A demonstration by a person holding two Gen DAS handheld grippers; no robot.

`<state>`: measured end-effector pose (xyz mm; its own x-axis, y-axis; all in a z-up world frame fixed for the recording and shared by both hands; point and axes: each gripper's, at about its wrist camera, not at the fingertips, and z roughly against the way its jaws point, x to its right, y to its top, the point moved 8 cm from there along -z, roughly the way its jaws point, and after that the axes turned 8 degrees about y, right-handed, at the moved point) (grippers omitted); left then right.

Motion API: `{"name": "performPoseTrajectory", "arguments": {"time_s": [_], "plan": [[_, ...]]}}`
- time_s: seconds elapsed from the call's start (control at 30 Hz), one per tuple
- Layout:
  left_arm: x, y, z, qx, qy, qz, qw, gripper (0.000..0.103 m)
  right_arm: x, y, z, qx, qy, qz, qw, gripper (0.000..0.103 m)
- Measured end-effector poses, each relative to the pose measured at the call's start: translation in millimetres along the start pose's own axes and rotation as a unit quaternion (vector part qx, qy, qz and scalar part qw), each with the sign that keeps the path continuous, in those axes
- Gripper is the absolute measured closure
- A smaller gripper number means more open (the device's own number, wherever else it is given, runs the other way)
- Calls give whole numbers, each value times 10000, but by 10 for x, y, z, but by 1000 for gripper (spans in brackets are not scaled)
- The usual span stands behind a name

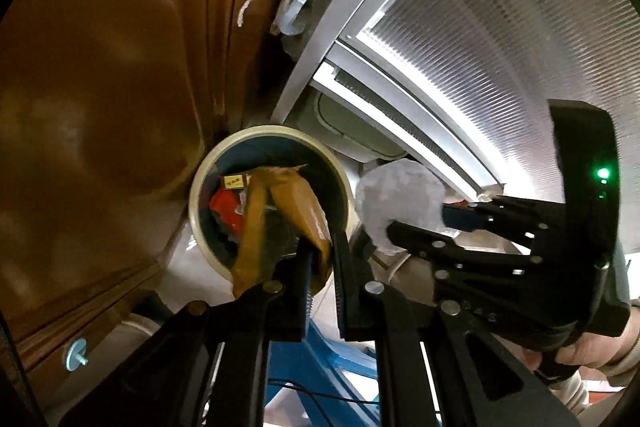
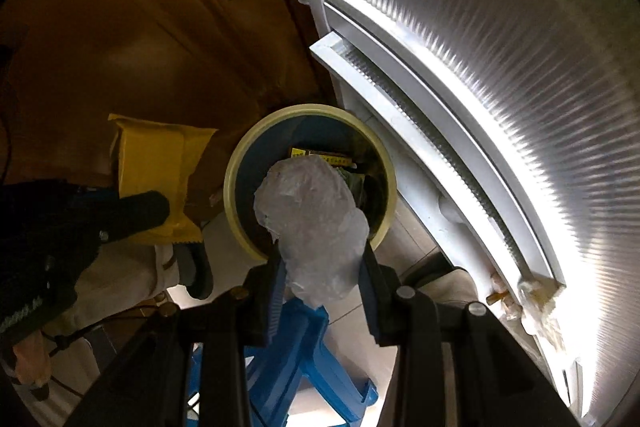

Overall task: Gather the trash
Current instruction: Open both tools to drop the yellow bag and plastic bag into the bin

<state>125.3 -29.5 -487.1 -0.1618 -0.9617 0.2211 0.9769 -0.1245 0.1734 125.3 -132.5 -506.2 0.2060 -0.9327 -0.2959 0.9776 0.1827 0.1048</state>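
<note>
Two pieces of trash are held over a round bin: a crinkled yellow-brown wrapper and a crumpled wad of clear plastic. The wrapper is a flat, glossy packet with a serrated end and a folded seam, and the left gripper has its fingers clenched on its lower part, so that it stands up in front of the bin's mouth; in the right wrist view the same packet shows bright yellow, just beside the bin's rim, with the left gripper shut across it. The plastic wad is thin, translucent and bunched into a lumpy oval; the right gripper grips it between its ribbed fingers, and it hangs directly before the bin's opening. In the left wrist view the wad sits at the tip of the right gripper, close beside the rim. The bin is a cylinder with a pale cream rim and a dark blue inside wall, and it already holds scraps, among them something red and a small yellow printed box. Behind it stands a smooth brown wooden door, and to the right a white-framed panel of ribbed frosted glass, brightly lit. Below the grippers lies a blue plastic frame with crossed bars, on a pale tiled floor.
</note>
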Motion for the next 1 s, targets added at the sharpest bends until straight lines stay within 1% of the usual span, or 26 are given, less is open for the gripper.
{"name": "performPoseTrajectory", "arguments": {"time_s": [0.03, 0.13, 0.17, 0.2, 0.23, 0.27, 0.3, 0.33, 0.4, 0.47, 0.53, 0.6, 0.67, 0.7, 0.93, 1.0], "plan": [[4, -4, 10, -9, -1, 10, 10000, 94, -15, 34, -14, -6, 9, 3, 10000, 68], [-25, 22, -3, 10, 61, 77, 10000, 79, -18, 77, -43, -10, 105, -7, 9999, 65], [-29, 33, -4, 30, 81, 92, 9999, 75, -31, 95, -47, 8, 196, -26, 9998, 64], [-36, 51, -11, 65, 95, 113, 9999, 73, -31, 102, -52, 27, 237, -37, 9997, 64], [-44, 61, -3, 93, 100, 147, 9998, 69, -45, 120, -35, 50, 280, -55, 9996, 64], [-55, 64, -4, 100, 103, 155, 9998, 60, -53, 134, -30, 77, 343, -67, 9994, 63], [-66, 67, 1, 125, 145, 171, 9997, 55, -57, 145, -23, 92, 370, -75, 9992, 62], [-71, 68, 5, 141, 188, 177, 9996, 45, -57, 151, -18, 103, 391, -84, 9991, 61], [-86, 75, 15, 177, 270, 182, 9993, 40, -47, 156, -2, 129, 417, -110, 9990, 60], [-117, 76, 37, 204, 346, 227, 9989, 28, -32, 157, 18, 162, 474, -140, 9986, 60], [-143, 86, 59, 244, 346, 269, 9987, 22, -17, 155, 28, 159, 530, -170, 9983, 57], [-160, 98, 94, 299, 320, 307, 9986, 19, -18, 157, 39, 160, 574, -166, 9981, 57], [-181, 103, 102, 320, 347, 323, 9984, 11, -36, 169, 62, 206, 562, -125, 9981, 57], [-193, 99, 113, 331, 382, 321, 9982, 10, -40, 167, 79, 222, 566, -99, 9981, 56], [-190, 82, 102, 318, 443, 316, 9980, 9, -83, 139, 153, 241, 509, -46, 9984, 47], [-187, 76, 105, 306, 450, 308, 9980, 9, -90, 133, 186, 270, 479, -6, 9985, 47]]}}
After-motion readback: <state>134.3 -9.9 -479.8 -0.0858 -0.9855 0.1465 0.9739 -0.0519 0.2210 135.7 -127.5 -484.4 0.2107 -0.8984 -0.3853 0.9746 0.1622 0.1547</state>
